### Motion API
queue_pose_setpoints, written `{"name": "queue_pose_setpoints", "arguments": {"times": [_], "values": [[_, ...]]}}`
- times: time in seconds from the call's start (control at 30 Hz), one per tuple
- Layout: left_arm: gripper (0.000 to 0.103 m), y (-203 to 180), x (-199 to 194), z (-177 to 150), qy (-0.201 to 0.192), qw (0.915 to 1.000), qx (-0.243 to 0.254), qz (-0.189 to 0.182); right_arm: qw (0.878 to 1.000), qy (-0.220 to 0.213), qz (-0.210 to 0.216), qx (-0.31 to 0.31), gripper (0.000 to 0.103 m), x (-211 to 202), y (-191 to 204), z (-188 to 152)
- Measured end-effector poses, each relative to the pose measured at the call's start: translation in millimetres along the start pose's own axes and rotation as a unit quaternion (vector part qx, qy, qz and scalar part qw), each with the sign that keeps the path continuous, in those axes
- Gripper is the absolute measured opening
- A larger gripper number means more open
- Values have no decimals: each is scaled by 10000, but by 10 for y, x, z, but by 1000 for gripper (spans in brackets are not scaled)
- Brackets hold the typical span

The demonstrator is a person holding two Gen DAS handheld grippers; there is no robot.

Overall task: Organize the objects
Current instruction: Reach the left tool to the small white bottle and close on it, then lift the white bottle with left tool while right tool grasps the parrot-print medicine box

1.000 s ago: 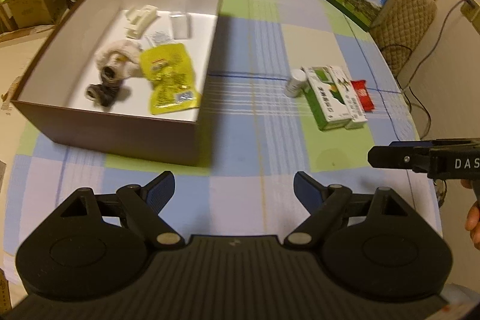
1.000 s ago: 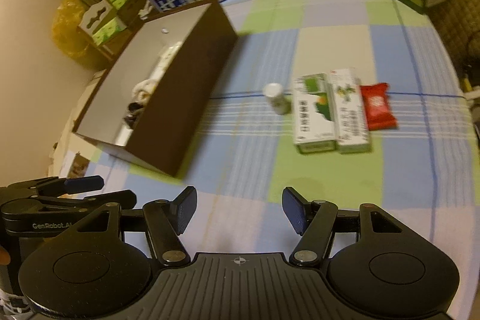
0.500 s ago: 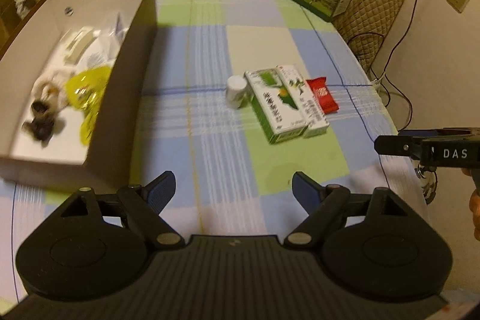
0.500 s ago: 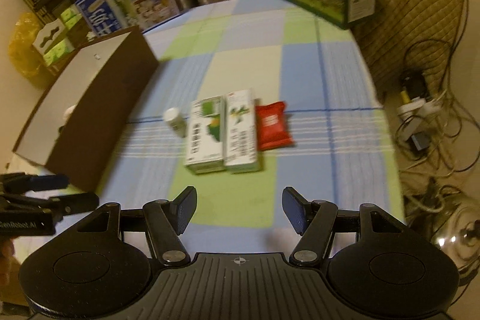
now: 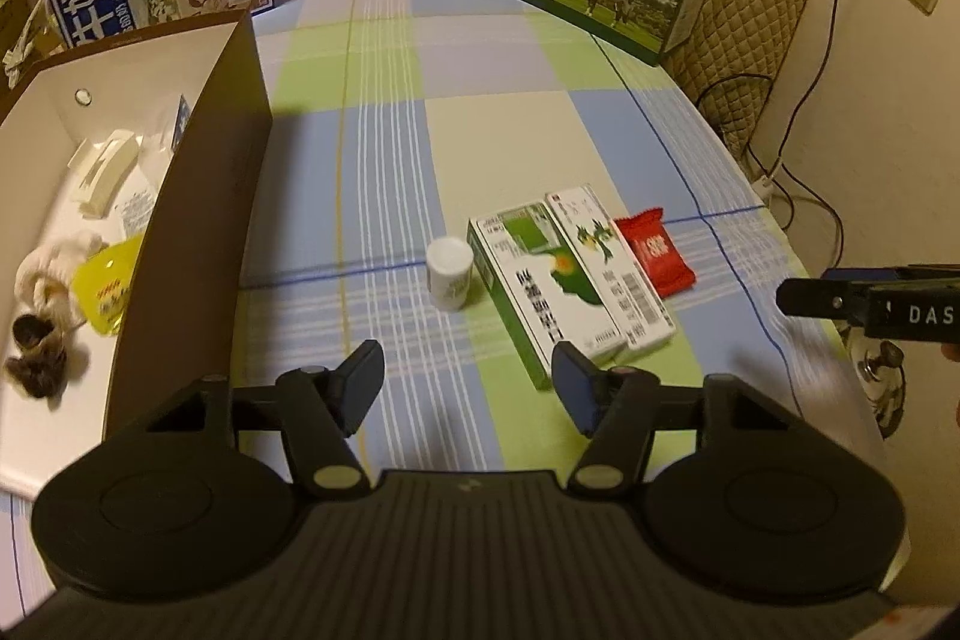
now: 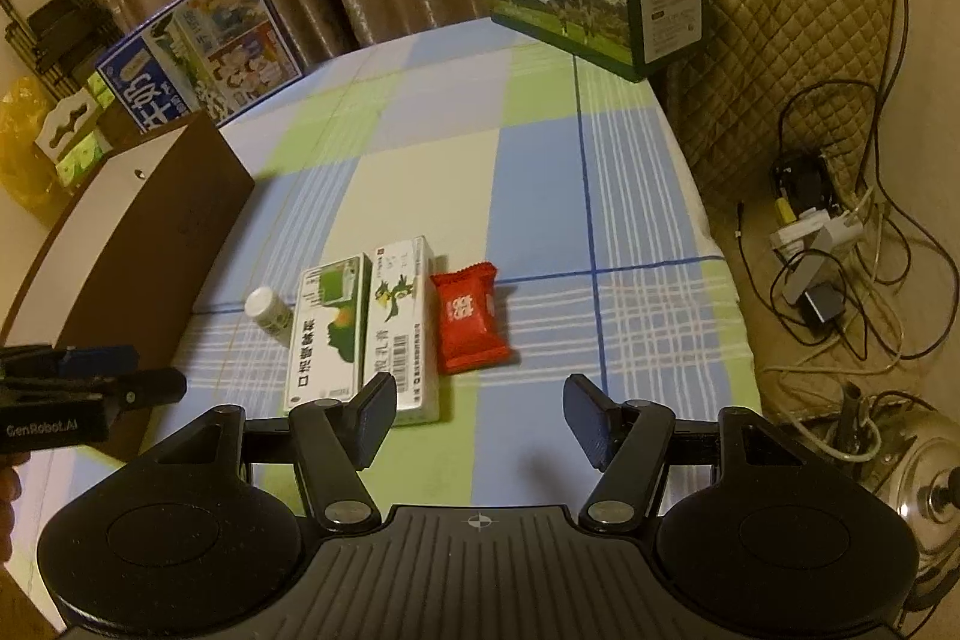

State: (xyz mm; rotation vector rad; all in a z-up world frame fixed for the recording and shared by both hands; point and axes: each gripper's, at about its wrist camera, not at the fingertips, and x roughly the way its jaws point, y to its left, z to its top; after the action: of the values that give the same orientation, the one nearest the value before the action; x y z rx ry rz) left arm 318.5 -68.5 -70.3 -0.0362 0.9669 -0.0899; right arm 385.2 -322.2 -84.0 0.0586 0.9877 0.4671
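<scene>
**Both grippers empty, four items left out on the counter**

Left gripper (image 5: 468,385): fingers apart, nothing between them. Hovers low over the checked cloth of the counter (image 5: 498,130), aimed at the cluster in mid-frame.

Right gripper (image 6: 480,421): fingers apart too, empty. Its view puts the red packet (image 6: 468,319) just above centre, nearly in line with the gap between the fingers.

Items out, in a row across mid-frame of the left view: small white bottle (image 5: 449,273), lying beside the green box (image 5: 534,286); that box touches the white box (image 5: 606,268) along its long side; red packet against the white box on the far right.

Brown box (image 5: 198,232) sits open at the left edge. Inside: a yellow pouch (image 5: 108,289), white pieces, a pale bundle with something dark.

Step in hand, as I read it: approach for the next pick, nothing yet gripped. Likely each gripper takes its nearer item, bottle for the left, packet for the right. The bottle could roll when touched; the packet lies flat, so the fingers would need to come down low and pinch an edge.
</scene>
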Motion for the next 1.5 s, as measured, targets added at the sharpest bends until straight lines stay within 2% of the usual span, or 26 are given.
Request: {"name": "queue_pose_setpoints", "arguments": {"times": [0.13,0.33,0.7,0.77,0.87,1.17,1.5], "values": [[55,-12,162,113,30,10000,86,0,9999,86,-27,89,60,119,-49,33],[39,-20,456,287,184,9995,269,-37,9996,124,-56,239,60,210,-144,88],[38,56,848,427,448,9984,329,-71,9985,172,-152,502,60,326,-287,162],[32,71,896,437,492,9982,337,-65,9982,183,-172,542,60,339,-306,165],[29,102,971,455,534,9981,307,-78,9979,205,-185,585,60,359,-326,167],[22,119,1082,466,557,9979,288,-154,9981,258,-183,526,60,437,-317,201],[22,226,859,450,338,9994,28,-51,9995,290,23,155,60,595,-192,258]]}}
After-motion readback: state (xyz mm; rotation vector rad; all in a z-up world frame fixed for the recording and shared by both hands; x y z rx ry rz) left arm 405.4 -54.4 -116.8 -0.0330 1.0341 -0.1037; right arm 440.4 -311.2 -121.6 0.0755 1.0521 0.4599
